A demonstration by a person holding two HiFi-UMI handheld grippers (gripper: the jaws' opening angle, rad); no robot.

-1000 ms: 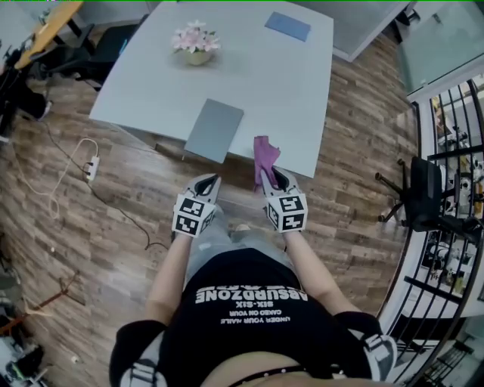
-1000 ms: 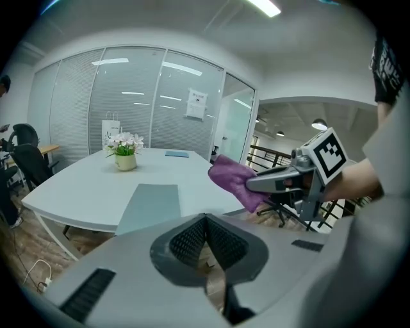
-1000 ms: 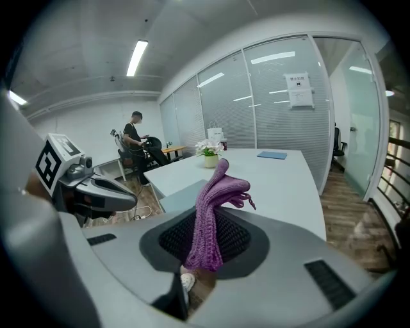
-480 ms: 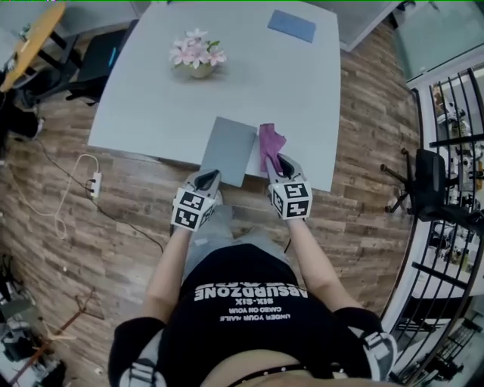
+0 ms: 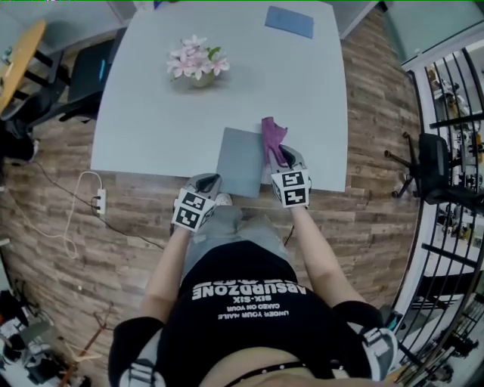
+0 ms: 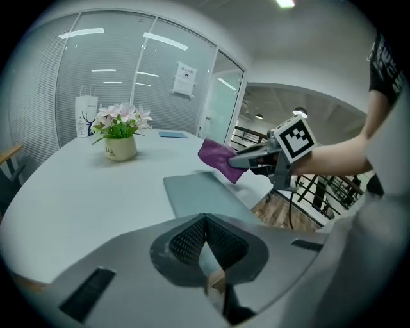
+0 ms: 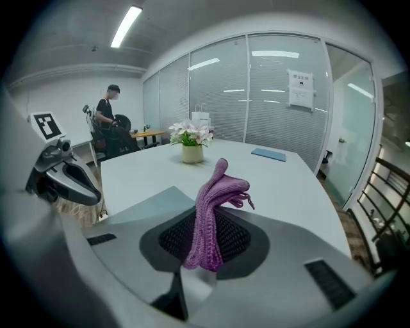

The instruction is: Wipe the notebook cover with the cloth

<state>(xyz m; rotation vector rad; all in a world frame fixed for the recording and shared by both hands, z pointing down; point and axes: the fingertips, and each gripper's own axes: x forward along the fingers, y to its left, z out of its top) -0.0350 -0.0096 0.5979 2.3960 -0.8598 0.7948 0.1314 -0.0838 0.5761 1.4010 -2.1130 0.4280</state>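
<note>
One tip: the right hand-held gripper [image 5: 281, 156], clamped on the cloth [image 5: 271, 134], should sweep it flat across the notebook [image 5: 238, 162]; the left hand-held gripper [image 5: 206, 180] is closed, empty.

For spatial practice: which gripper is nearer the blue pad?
Right. Holding the cloth, the right gripper is over the table facing the blue pad; the left gripper sits off-table.

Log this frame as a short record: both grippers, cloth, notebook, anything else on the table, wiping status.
left gripper: shut, empty, short of the table's near edge
right gripper: shut on the purple cloth
cloth: bunched, beside the notebook's right edge; contact unclear
notebook: grey, closed, flat at the near table edge
other: flower pot, flat blue item farther back
wiping: not clearly started
</note>
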